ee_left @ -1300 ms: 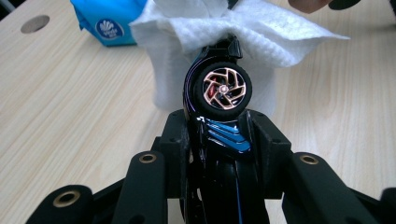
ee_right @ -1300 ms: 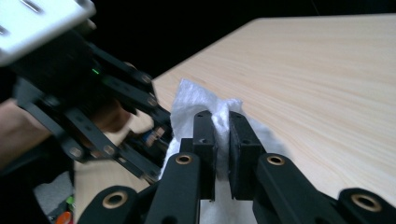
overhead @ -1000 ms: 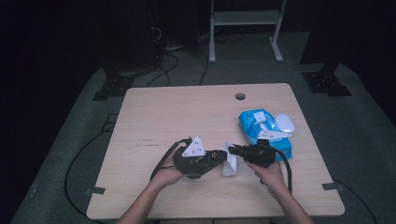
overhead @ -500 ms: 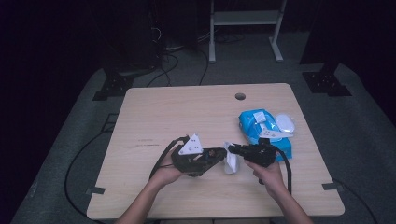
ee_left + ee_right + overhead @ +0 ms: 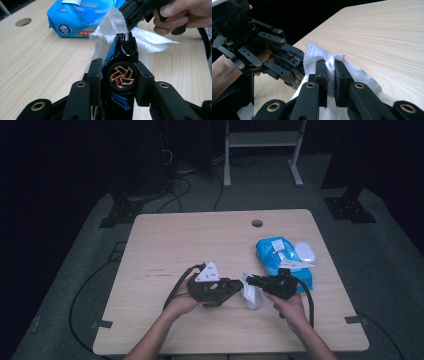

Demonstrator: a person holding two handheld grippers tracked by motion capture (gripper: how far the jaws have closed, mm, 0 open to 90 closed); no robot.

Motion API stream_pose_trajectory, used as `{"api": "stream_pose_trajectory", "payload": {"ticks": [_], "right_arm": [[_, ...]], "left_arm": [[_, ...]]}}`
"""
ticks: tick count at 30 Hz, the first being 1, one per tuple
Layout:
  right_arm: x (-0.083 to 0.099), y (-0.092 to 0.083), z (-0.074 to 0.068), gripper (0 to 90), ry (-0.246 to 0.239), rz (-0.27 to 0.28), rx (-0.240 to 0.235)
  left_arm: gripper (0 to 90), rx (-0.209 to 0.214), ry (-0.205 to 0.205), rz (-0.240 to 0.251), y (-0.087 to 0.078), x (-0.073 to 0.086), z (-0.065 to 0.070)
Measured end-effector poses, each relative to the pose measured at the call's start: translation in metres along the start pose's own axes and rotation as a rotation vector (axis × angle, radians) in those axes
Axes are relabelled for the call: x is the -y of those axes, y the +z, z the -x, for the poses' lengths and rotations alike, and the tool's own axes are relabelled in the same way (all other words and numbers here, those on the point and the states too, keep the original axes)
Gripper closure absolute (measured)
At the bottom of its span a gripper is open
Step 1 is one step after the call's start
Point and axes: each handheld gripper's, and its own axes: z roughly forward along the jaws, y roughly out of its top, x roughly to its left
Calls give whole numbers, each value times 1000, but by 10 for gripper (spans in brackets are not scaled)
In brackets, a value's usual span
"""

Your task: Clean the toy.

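Gripping a black and blue toy car point(image 5: 122, 75) between its jaws, left gripper point(image 5: 235, 287) sits near the front middle of the bench point(image 5: 165, 245), held by the left hand point(image 5: 182, 300); a wheel with a gold rim point(image 5: 122, 77) faces the left gripper view, with the jaw pads pressed against the car on both sides. Pinching a white wet wipe point(image 5: 332, 65) in the narrow slit between its jaws, right gripper point(image 5: 250, 281) sits just to the right, held by the right hand point(image 5: 287, 305) and pointing left toward the car. Touching the car's far end, wipe bunches up between the two grippers in the high view point(image 5: 250, 292) and spreads behind the car's nose in the left gripper view point(image 5: 110, 27). Lying to the right and a little farther back on the bench: a blue pack of wipes point(image 5: 280, 257) with its white lid flipped open, its near edge close behind the right gripper. Showing near the far edge of the bench: a small round hole point(image 5: 257, 223). Standing beyond the bench on the grey floor: a white metal frame point(image 5: 262, 150).
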Motion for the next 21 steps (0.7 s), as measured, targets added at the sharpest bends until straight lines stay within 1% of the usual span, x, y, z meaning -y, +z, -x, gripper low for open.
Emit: {"api": "stream_pose_trajectory", "payload": {"ticks": [2, 4, 7, 8, 13, 16, 17, 18, 19, 21], "right_arm": [[0, -3, 2, 825, 3, 1, 8], [1, -6, 4, 825, 1, 4, 22], [2, -11, 9, 825, 7, 3, 44], [2, -12, 10, 825, 10, 3, 51], [3, -17, 15, 824, 14, 4, 68], [4, -16, 15, 824, 14, 0, 68], [4, -15, 15, 824, 12, -4, 67], [4, -14, 14, 824, 8, -9, 67], [4, -13, 13, 824, 6, -11, 67], [4, -11, 12, 824, -1, -15, 63]], "left_arm": [[640, 8, 5, -9, 5, -2, -1], [640, 6, 8, -24, 10, -5, -1], [640, 1, 23, -87, 22, -8, -3], [640, -1, 28, -117, 27, -8, -4], [640, 5, 20, -208, 43, -7, -10], [638, 5, 24, -244, 47, -9, -11], [634, 8, 22, -252, 47, -10, -11], [628, 13, 22, -246, 47, -11, -11], [615, 7, 19, -244, 47, -12, -11], [602, 18, 8, -230, 44, -12, -13]]}}
